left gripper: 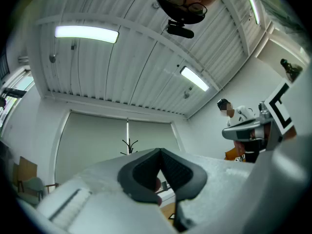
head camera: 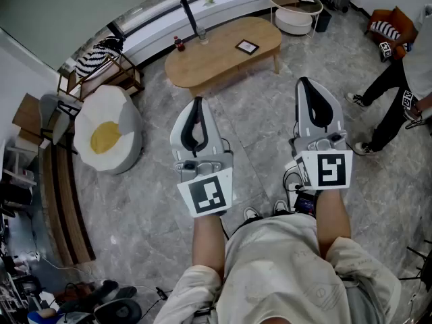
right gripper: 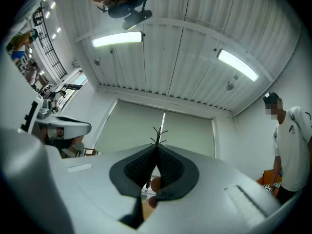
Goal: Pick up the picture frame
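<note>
Marble floor point(head camera: 155, 208) separates shut, empty left tongs point(head camera: 196, 108) and right tongs point(head camera: 305, 88) from picture frame point(head camera: 247, 46) on bench point(head camera: 209, 61) at twelve o'clock; walking closer likely comes next.

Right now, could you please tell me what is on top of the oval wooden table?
The picture frame lies flat near the table's right end; a small red bottle and a clear glass stand by its far edge. Only a dark pole crosses that edge.
</note>
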### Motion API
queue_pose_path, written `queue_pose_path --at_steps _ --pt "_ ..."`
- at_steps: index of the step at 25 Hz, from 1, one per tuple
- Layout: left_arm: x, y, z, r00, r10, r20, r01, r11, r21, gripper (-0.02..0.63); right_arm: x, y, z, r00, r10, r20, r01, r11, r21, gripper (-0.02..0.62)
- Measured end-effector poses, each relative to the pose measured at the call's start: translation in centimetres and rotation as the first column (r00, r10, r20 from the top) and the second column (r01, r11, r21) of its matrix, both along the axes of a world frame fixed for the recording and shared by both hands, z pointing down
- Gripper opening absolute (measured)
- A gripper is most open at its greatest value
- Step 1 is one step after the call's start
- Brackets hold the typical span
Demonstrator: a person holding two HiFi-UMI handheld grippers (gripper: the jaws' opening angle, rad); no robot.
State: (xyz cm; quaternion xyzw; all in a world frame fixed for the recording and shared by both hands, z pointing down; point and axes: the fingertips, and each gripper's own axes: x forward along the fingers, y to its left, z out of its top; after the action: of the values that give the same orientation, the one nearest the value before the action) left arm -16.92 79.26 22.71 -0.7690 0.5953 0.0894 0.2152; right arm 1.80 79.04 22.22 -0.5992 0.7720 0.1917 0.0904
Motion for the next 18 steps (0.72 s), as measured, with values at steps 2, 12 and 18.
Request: queue_pose_path --at_steps 2,12,18 --pt "-0.2 0.0 0.2 1.000 0.004 0.003 -0.004 1.000 -0.001 0.003 -0.3 0.0 0.2 1.000 0.000 -0.006 0.000 1.000 0.001 0.002" --pt "-1.9 0.8 0.7 0.999 0.039 -0.005 -0.039 0.999 -0.013 0.003 -2.4 1.1 0.8 0.999 0.029 -0.019 -0.029 1.000 -0.010 0.002" --pt "-2.2 0.9 0.9 0.998 0.063 -0.014 -0.063 0.998 -0.017 0.003 -2.9 1.5 0.9 0.999 0.043 -0.008 -0.043 0.999 0.001 0.002"
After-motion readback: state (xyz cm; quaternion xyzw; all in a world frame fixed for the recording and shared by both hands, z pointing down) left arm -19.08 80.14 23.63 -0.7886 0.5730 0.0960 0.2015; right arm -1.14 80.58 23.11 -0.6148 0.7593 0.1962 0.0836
